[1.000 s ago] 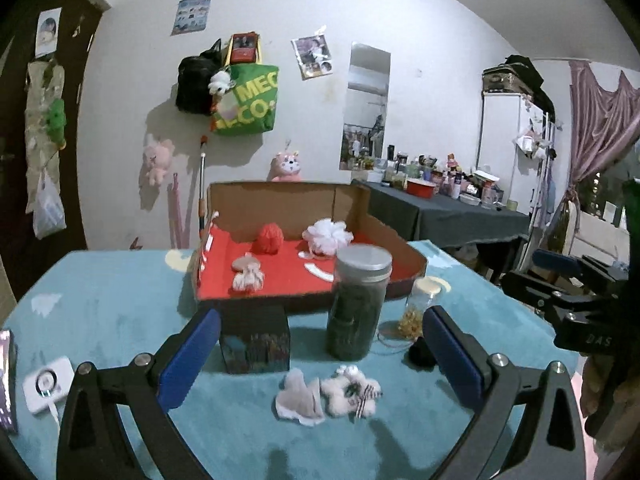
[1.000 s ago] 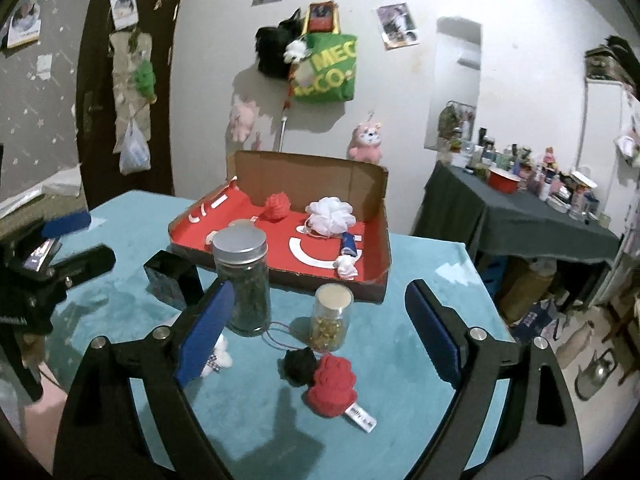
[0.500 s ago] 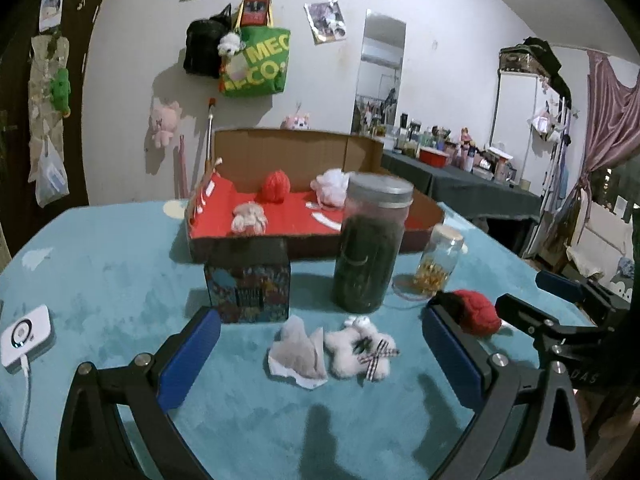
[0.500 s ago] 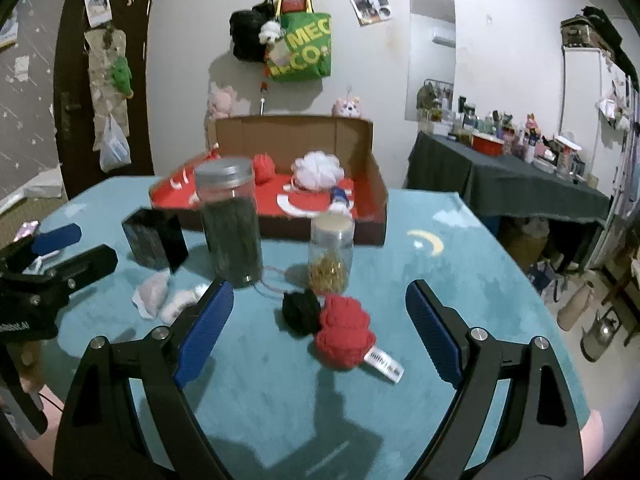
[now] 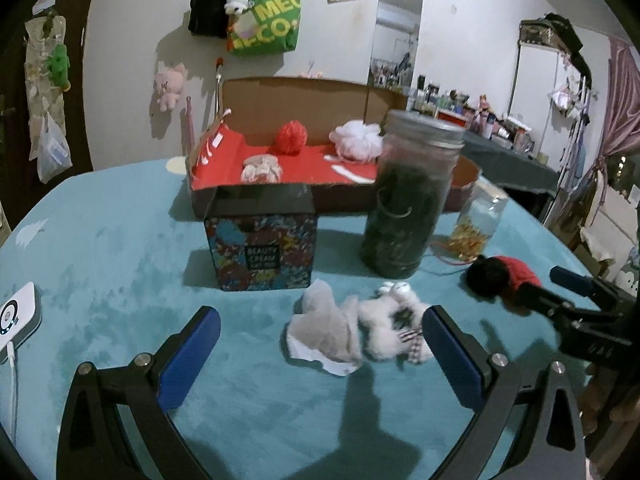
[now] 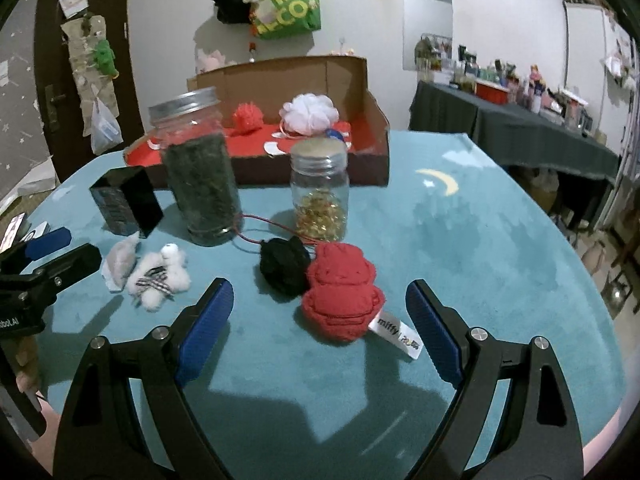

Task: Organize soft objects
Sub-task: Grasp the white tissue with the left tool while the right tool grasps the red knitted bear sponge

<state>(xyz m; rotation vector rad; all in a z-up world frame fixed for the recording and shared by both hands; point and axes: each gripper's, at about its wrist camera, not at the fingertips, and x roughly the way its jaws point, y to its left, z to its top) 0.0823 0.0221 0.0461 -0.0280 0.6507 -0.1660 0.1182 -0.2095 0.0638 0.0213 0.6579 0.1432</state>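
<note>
Both grippers have sunk toward the table since the earlier frames, so the toys now sit larger and closer before the fingers, and the far wall has slid upward out of view.

The table (image 6: 500,240) wears a fuzzy teal cloth with a yellow moon printed on it. At its far side lies a shallow cardboard box (image 5: 304,100), brown walls and a smooth red floor, holding a red pompom (image 5: 292,138), a frilly white puff (image 5: 356,140) and a small pale plush (image 5: 262,168). In front stand a tall glass jar (image 6: 198,176) with a metal lid, packed with dark green matter, a squat printed carton (image 5: 260,240) with a black top, and a small clear jar (image 6: 320,192) of gold bits.

The left gripper (image 5: 320,354) is spread wide, nothing between its blue ribbed pads. Just ahead lie a grey gauzy pouch (image 5: 320,332) and a fluffy white plush (image 5: 390,328) with a checked bow, touching each other; the plush lies just beside the right pad.

The right gripper (image 6: 320,324) is also spread wide and empty. Ahead of it, in line with the gap between its pads, sits a lumpy red toy (image 6: 340,296) of quilted cloth with a white label, touching a black knitted ball (image 6: 282,266) behind it.

A flat white device (image 5: 16,316) lies at the table's left edge.
</note>
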